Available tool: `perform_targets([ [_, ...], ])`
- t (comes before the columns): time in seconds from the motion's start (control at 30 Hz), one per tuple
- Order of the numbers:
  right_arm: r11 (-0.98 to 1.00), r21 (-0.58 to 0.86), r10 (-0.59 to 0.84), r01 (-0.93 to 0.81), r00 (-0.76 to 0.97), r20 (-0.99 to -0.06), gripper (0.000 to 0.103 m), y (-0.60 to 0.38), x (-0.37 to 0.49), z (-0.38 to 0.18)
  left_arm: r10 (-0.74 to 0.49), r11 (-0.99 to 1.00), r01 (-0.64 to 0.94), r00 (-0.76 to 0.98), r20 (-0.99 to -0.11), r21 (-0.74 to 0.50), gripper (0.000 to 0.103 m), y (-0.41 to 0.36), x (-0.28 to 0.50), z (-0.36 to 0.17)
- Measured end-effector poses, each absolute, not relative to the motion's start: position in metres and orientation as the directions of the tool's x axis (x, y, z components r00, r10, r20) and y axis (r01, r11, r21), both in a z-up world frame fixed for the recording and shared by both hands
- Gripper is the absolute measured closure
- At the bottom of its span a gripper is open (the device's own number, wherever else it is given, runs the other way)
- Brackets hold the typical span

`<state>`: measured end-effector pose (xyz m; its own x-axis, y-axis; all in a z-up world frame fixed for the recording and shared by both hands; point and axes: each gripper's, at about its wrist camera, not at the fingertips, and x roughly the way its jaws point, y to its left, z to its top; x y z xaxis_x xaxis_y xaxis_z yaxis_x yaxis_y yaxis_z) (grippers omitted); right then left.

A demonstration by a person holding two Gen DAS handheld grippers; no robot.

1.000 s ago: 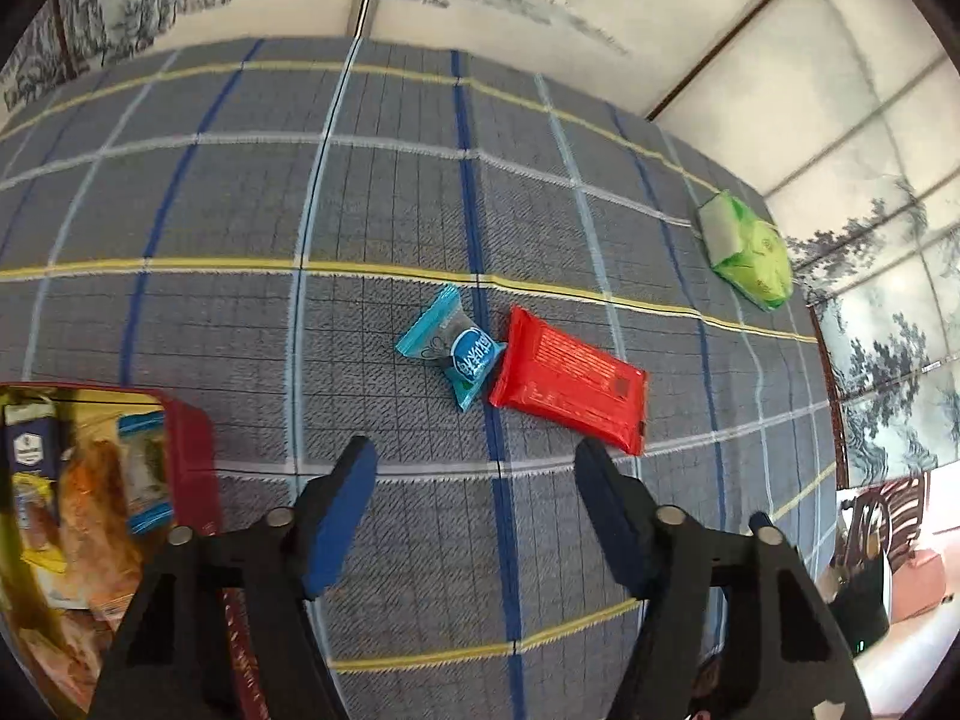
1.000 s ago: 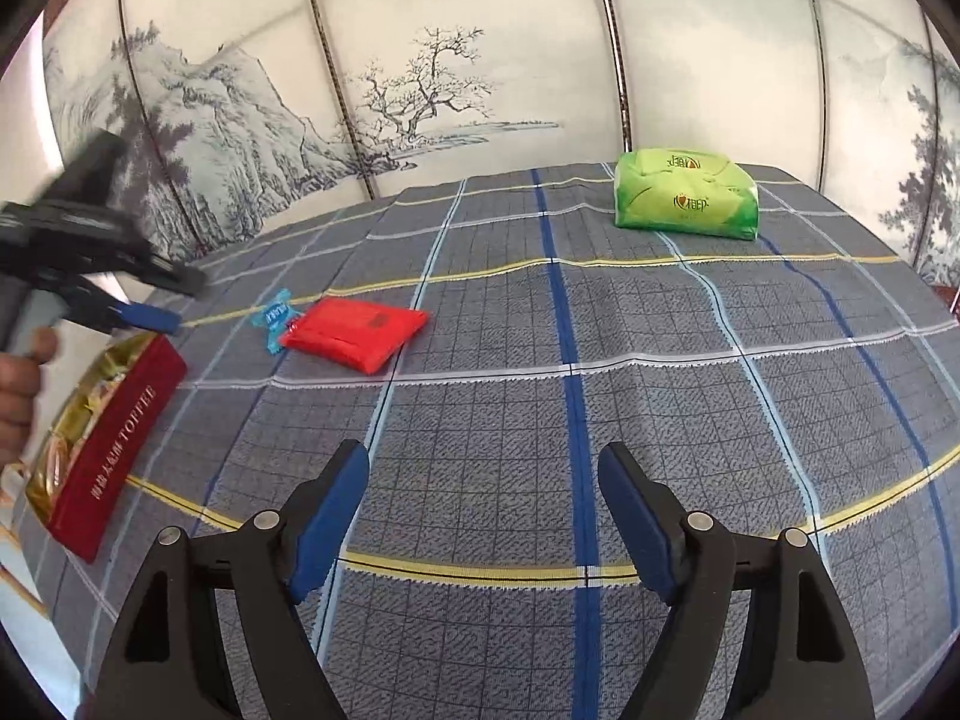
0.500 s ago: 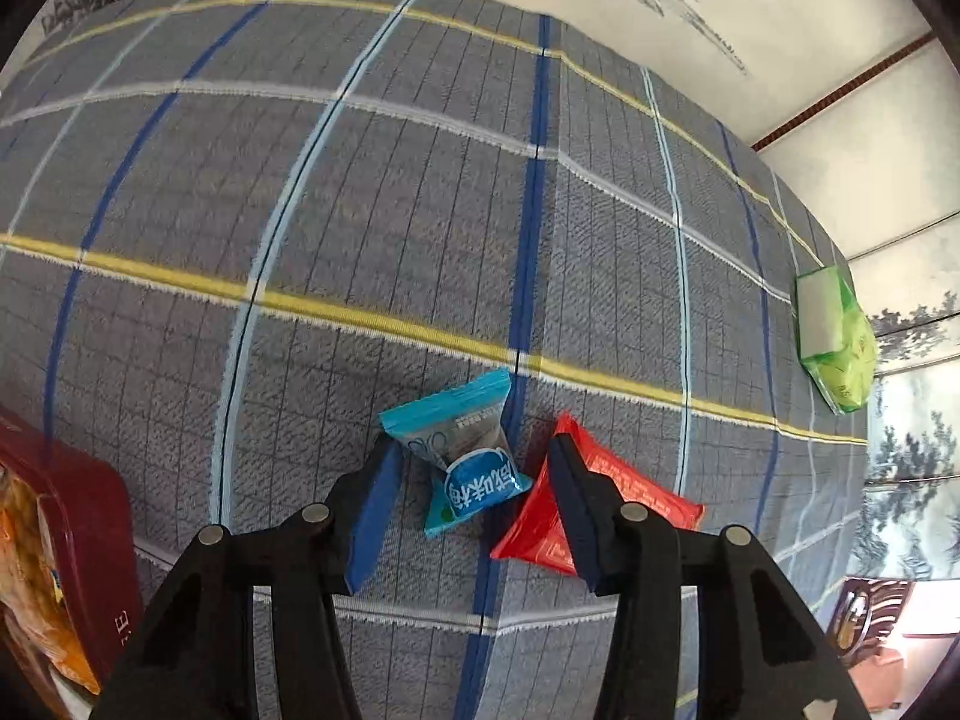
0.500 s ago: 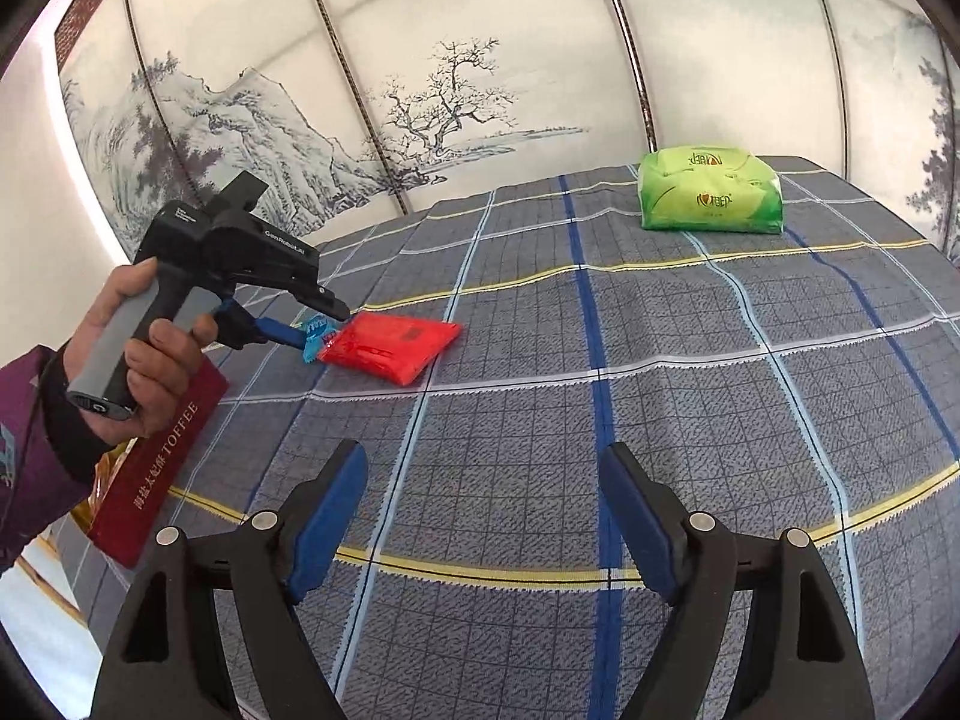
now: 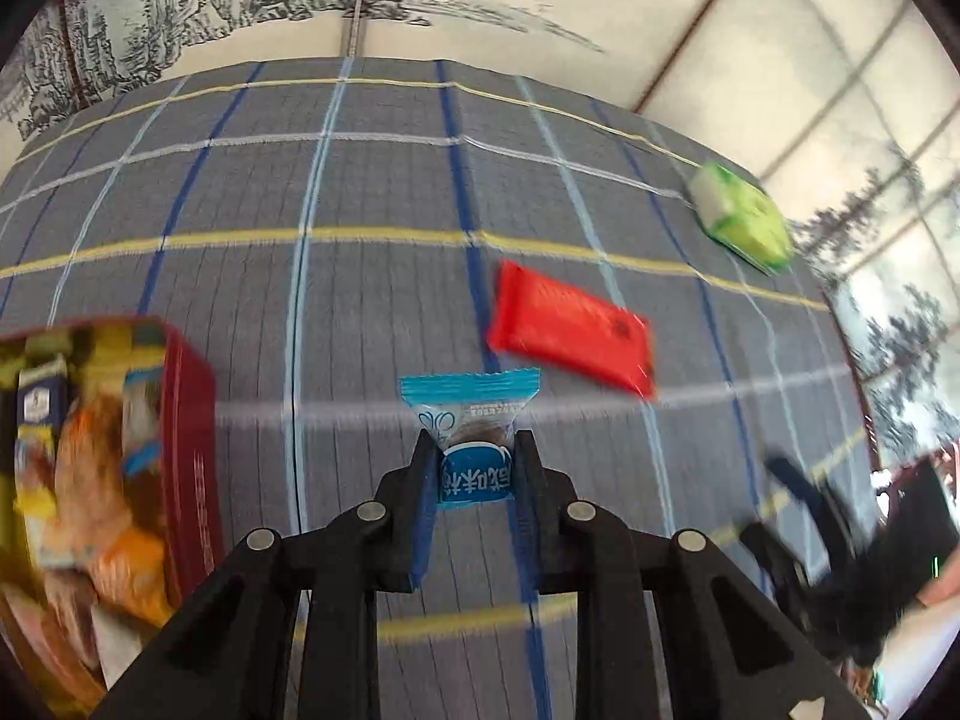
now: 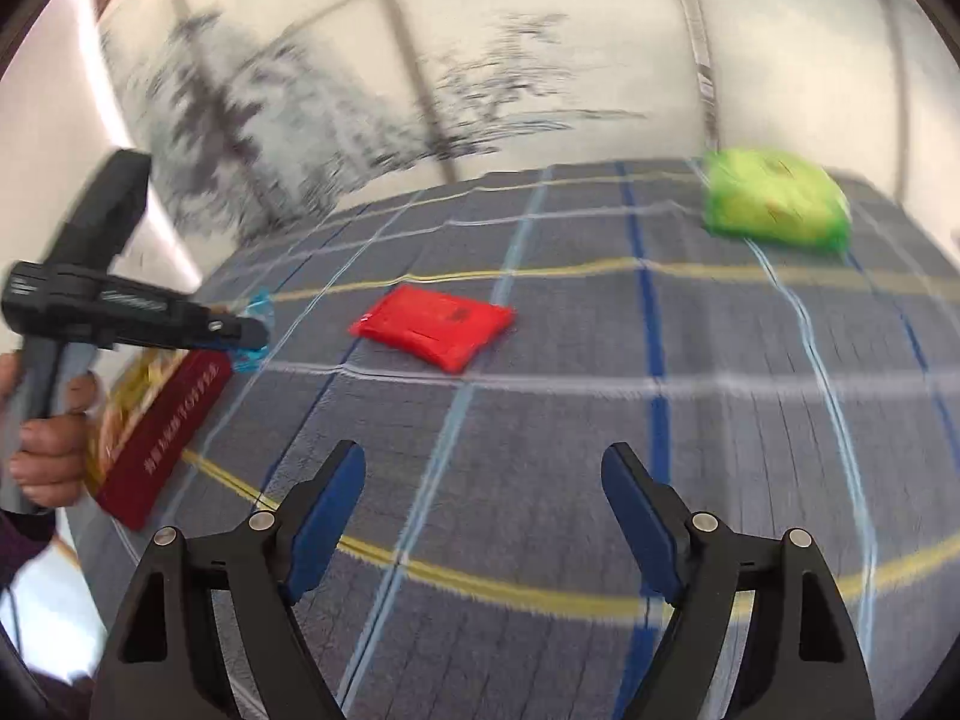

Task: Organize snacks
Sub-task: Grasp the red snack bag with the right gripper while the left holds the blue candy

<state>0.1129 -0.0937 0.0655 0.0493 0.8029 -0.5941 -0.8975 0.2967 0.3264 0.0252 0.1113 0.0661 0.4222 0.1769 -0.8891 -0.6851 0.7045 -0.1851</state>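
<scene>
1. The left hand-held gripper (image 5: 474,483) is clamped on a small blue candy packet (image 5: 471,420); its blue pads press both sides of the packet's lower half, and the crimped top edge sticks out past the fingertips. The packet is off the cloth.
2. The right hand-held gripper (image 6: 483,516) stands wide with nothing between its fingers, over bare cloth.
3. The worktop (image 5: 360,300) is covered with a grey plaid cloth crossed by blue, white and yellow lines.
4. A red tin (image 5: 186,450) sits near the left edge, open and crowded with wrapped snacks; it lies just left of the held packet.
5. A flat red packet (image 5: 570,330) lies on the cloth to the right of and beyond the held packet, apart from it.
6. A green packet (image 5: 744,225) rests near the far right corner, well apart from the rest.
7. In the right wrist view a person's hand (image 6: 48,438) grips the left tool's handle above the tin.
8. Painted landscape panels stand behind the worktop.
9. Both views are blurred.
</scene>
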Motion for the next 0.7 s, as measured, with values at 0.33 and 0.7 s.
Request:
perform_targets([
  [0.33,-0.131,0.091,0.687,-0.987,-0.156,-0.709,0.021,0.045,0.13,0.078,0.13,0.736,-0.633,0.481,-0.867,-0.241,0.082,0.072,-0.03,0.085],
  [0.7,-0.183,0.076,0.522,-0.98,-0.163,-0.837,0.045,0.101,0.117,0.048,0.111,0.731,-0.634,0.473,-0.874,-0.251,0.082,0.078,-0.033,0.084],
])
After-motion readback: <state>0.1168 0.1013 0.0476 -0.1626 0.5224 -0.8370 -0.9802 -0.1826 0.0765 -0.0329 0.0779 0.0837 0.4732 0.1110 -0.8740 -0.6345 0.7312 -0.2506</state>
